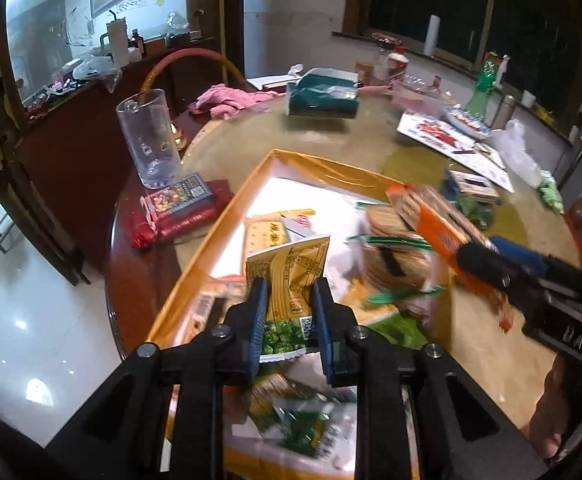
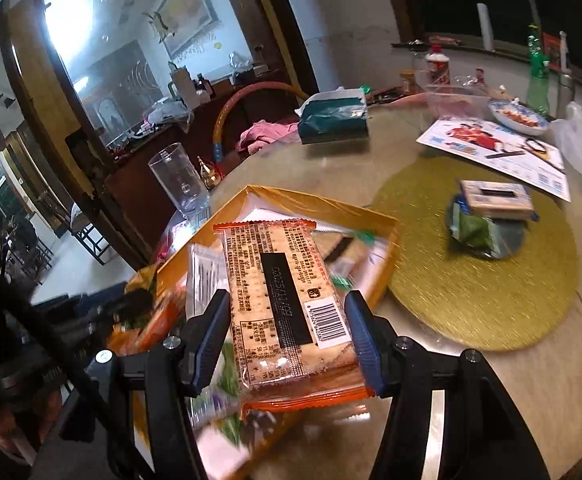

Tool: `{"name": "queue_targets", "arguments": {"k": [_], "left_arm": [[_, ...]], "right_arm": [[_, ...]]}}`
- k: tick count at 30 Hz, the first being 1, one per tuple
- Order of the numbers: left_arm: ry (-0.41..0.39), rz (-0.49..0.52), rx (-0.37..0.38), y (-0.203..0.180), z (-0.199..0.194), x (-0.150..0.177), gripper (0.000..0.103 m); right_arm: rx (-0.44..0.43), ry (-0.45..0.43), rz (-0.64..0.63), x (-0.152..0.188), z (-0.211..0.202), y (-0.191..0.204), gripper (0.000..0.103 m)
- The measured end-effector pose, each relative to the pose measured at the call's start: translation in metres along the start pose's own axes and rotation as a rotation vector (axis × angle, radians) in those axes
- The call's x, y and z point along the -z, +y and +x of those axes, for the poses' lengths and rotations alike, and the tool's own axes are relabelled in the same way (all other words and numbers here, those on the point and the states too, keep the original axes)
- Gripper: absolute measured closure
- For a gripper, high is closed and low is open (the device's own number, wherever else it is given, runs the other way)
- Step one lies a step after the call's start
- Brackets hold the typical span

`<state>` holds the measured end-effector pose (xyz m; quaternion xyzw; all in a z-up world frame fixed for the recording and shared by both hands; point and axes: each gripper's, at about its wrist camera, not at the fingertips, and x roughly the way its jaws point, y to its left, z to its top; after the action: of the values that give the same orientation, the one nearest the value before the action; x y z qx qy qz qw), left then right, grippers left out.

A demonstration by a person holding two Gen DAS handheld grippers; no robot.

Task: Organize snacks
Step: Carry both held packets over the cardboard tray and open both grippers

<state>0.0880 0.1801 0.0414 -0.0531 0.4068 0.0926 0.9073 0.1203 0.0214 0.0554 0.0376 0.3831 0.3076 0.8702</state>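
Observation:
My left gripper (image 1: 290,294) is shut on a yellow-green snack packet (image 1: 289,284) and holds it upright above the orange-rimmed box (image 1: 227,220). My right gripper (image 2: 287,312) is shut on an orange cracker pack (image 2: 287,300) and holds it over the same box (image 2: 371,216); the pack also shows in the left wrist view (image 1: 431,216), with the right gripper behind it. Inside the box lie a round biscuit pack (image 1: 395,252), cracker packets and green packets (image 1: 303,428).
A clear plastic cup (image 1: 149,140) and red snack packs (image 1: 179,208) stand left of the box. A gold round mat (image 2: 483,264) carries a green packet and a small box (image 2: 495,196). A teal tissue pack (image 1: 323,94), a leaflet (image 2: 495,148), a bowl and bottles sit farther back.

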Motion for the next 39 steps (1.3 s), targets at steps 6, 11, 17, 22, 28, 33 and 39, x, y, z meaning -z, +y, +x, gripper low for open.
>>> {"name": "queue_targets", "arguments": {"k": [6,11,17,22,28,33,39], "left_arm": [[0.014,0.012,-0.044,0.008,0.02,0.002,0.078],[0.032,0.009,-0.063,0.016,0.032,0.003,0.078],[0.041,-0.006,-0.073,0.028,0.04,0.003,0.078],[0.039,-0.022,-0.085,0.035,0.044,0.003,0.077],[0.057,-0.003,-0.092,0.033,0.048,0.006,0.055],[0.015,-0.045,-0.048,0.031,0.033,0.01,0.03],[-0.053,-0.025,-0.061,0.009,-0.004,0.015,0.026]], "right_arm": [[0.03,0.022,-0.027,-0.016,0.037,0.015,0.045],[0.062,0.048,-0.054,-0.02,0.061,0.025,0.044],[0.099,0.057,-0.091,-0.022,0.075,0.036,0.044],[0.108,0.071,-0.104,-0.023,0.086,0.042,0.044],[0.113,0.103,-0.081,-0.022,0.093,0.038,0.043],[0.038,0.097,-0.025,-0.023,0.077,0.026,0.041],[-0.057,-0.001,0.033,-0.02,0.02,-0.008,0.028]]}}
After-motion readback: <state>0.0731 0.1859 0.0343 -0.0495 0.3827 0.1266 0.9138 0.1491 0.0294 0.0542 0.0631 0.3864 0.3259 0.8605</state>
